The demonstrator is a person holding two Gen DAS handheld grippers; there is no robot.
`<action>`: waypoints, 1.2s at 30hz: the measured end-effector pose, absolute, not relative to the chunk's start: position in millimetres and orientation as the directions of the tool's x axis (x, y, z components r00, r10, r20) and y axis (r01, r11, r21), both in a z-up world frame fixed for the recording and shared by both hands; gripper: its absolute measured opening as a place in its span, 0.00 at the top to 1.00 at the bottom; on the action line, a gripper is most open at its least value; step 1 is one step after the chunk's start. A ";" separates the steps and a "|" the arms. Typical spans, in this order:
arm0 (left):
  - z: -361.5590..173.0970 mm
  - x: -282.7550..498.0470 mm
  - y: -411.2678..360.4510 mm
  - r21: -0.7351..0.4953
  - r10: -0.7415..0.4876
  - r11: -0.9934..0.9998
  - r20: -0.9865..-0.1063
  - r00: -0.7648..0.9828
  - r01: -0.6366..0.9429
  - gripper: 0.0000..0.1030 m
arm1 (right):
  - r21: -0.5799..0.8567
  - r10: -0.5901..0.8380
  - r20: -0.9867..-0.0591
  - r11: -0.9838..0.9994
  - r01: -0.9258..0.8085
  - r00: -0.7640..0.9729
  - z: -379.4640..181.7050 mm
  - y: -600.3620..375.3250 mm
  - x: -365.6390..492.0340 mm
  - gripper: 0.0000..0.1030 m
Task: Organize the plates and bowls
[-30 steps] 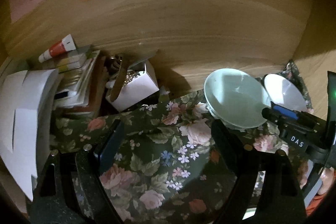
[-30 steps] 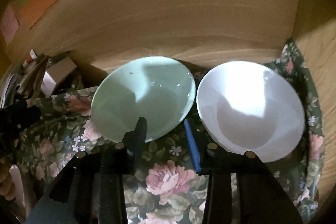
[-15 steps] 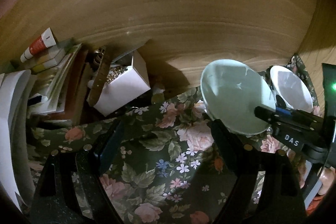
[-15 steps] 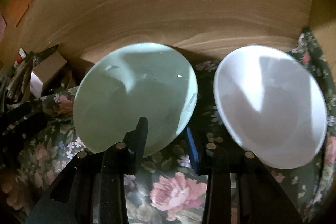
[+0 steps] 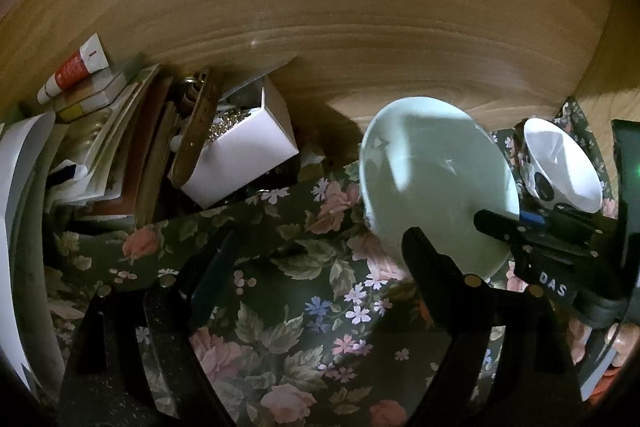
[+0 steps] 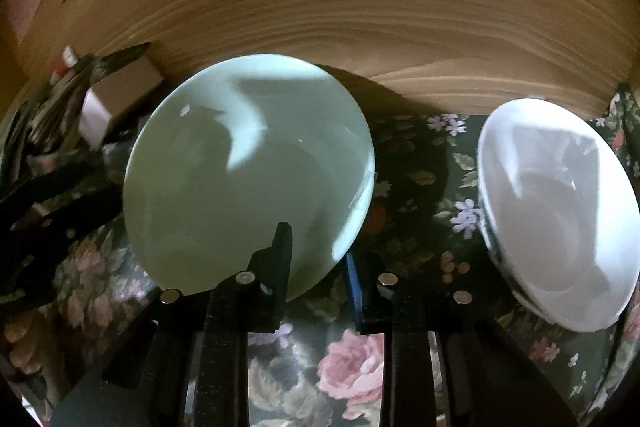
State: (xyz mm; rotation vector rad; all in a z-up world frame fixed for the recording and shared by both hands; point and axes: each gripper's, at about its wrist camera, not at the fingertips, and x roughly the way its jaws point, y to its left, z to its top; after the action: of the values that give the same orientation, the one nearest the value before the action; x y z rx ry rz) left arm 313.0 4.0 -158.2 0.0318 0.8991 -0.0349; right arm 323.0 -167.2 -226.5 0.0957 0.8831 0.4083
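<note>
The left hand-held gripper [image 5: 316,267] hangs wide open over the flowered cloth [image 5: 280,287], gripping nothing. Beside it, the right hand-held gripper [image 6: 318,259] is closing on the green bowl's [image 6: 240,179] near rim, which a second ago lay outside its fingers. The white bowl [image 6: 560,219] sits apart, rightward. A lift looks imminent.

The scene was dim and warm-toned. Hard shadows and bright patches crossed the green bowl [image 6: 248,179] and the white bowl [image 6: 556,211], which looked slightly blurred. Fisheye edges bent and darkened.
</note>
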 end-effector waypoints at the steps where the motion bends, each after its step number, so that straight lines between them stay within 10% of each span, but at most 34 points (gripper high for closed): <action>1: -158.8 313.0 4.0 0.017 -0.013 0.999 -0.785 0.620 0.043 0.18 | 0.248 0.394 -0.732 0.914 -0.321 0.556 -226.2 -166.1 319.1 0.80; 12: -173.0 306.1 7.1 0.012 -0.014 0.999 -0.832 0.554 0.043 0.22 | 0.242 0.415 -0.734 0.899 -0.364 0.537 -218.0 -170.1 283.7 0.79; 21: -190.6 314.7 -3.6 0.019 -0.021 0.997 -0.872 0.490 0.077 0.52 | 0.267 0.409 -0.738 0.907 -0.325 0.536 -226.6 -159.2 299.2 0.67; 28: -201.0 321.0 -8.5 -0.024 -0.069 0.994 -0.891 0.449 0.103 0.82 | 0.270 0.417 -0.735 0.904 -0.333 0.536 -232.3 -141.1 308.3 0.84; 36: -196.9 312.9 -15.1 -0.026 -0.075 0.993 -0.887 0.456 0.112 0.84 | 0.280 0.423 -0.712 0.903 -0.326 0.560 -216.5 -142.7 288.3 0.84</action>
State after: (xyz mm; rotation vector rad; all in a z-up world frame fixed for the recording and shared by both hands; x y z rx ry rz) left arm 312.9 -15.1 -196.9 0.0381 1.0912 -0.1150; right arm 288.3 -142.7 -216.5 0.1208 0.8709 0.4420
